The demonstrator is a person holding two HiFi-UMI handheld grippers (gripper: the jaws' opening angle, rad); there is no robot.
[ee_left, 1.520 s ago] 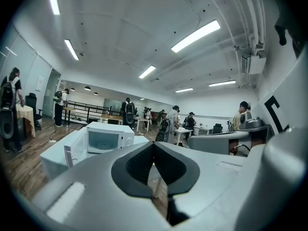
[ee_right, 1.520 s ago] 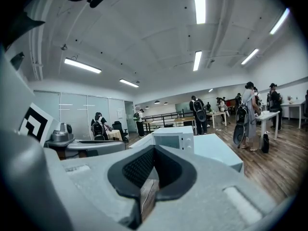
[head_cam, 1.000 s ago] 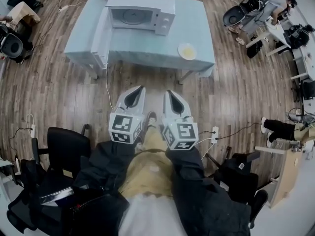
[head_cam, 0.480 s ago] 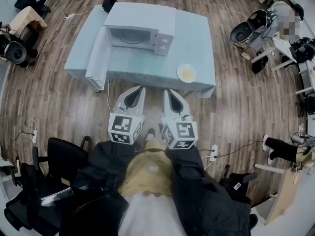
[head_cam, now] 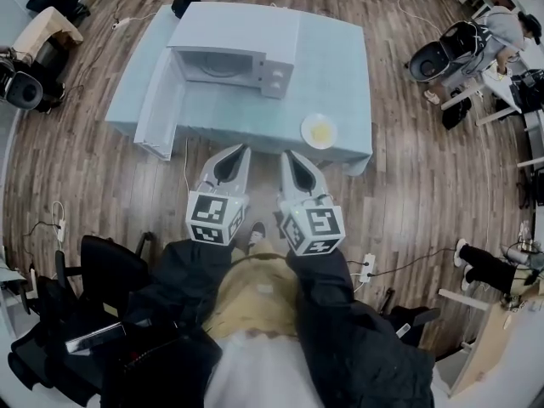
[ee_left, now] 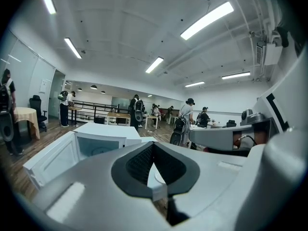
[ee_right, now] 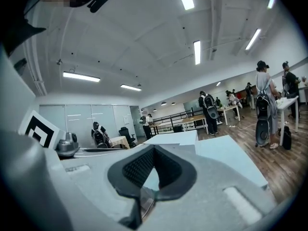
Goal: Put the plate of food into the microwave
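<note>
**Both grippers closed and empty, plate on the surface**

Your left gripper (head_cam: 241, 150) has its fingers (ee_left: 138, 165) pressed together with nothing between them. Your right gripper (head_cam: 287, 155) is likewise closed on nothing. You hold the two side by side above the wooden floor (head_cam: 85, 185), their tips near the front edge of the surface (head_cam: 336, 49). The plate of food (head_cam: 319, 131) sits near the surface's front right corner. It is apart from the microwave (head_cam: 229, 62), whose door (head_cam: 157, 100) stands open.

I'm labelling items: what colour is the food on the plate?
Pale yellow food on a white plate; the head view shows it best.
</note>
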